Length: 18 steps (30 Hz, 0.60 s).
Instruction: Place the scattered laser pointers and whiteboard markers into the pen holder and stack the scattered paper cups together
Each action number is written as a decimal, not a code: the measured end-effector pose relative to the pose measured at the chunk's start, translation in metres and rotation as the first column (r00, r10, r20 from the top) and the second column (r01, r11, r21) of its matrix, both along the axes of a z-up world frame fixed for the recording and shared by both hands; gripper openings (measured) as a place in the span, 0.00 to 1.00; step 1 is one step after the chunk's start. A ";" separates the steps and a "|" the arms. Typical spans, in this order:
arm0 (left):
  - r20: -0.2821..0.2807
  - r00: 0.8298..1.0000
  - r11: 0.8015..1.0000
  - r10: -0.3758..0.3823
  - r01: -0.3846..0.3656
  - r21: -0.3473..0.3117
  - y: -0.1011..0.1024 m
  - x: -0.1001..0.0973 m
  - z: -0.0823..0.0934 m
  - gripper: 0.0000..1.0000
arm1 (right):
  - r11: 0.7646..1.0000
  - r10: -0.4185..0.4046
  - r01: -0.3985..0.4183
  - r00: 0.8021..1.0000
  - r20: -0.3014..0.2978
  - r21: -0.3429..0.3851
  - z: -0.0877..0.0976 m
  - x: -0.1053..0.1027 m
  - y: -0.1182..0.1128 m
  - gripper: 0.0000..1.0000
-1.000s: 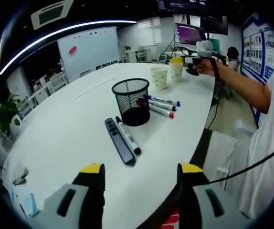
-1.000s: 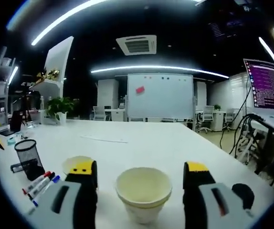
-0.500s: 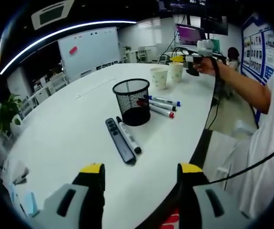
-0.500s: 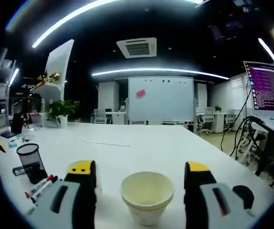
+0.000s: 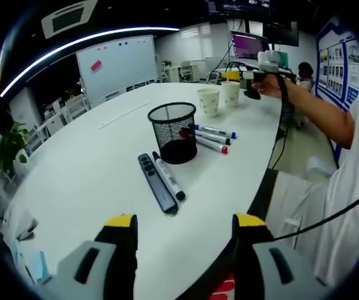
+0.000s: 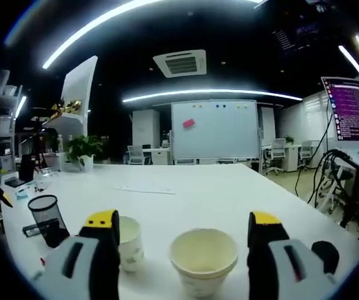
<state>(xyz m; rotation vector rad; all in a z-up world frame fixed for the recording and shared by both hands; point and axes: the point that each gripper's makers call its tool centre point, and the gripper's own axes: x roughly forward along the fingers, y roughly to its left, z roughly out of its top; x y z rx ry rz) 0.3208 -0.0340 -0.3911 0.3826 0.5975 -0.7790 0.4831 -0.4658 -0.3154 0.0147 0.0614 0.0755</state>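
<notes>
Your right gripper (image 6: pixel 182 250) stands open with its jaws straddling the near paper cup (image 6: pixel 204 260), apparently lined up to grasp it for stacking, while your left gripper (image 5: pixel 182 240) hangs open and empty.

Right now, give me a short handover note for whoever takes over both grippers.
Left gripper: open, holding nothing, hanging over the near edge of the table.
Right gripper: open, lined up on a paper cup; second cup beside it.
Pen holder: mid-table; its contents can't be made out. Laser pointer and a marker lie in front of it, three more markers beside it.
Done: nothing visible. Left: load the holder, stack the cups.
</notes>
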 end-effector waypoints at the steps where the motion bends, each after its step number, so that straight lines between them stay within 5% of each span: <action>1: 0.000 1.000 1.000 0.000 0.000 -0.001 0.000 0.000 0.000 0.61 | 1.000 0.004 -0.004 1.000 0.003 -0.001 0.001 0.000 0.001 0.85; 18: 0.005 1.000 1.000 -0.003 0.003 -0.005 0.000 -0.002 0.002 0.61 | 0.997 0.075 -0.075 0.997 -0.006 -0.030 0.005 0.000 0.028 0.84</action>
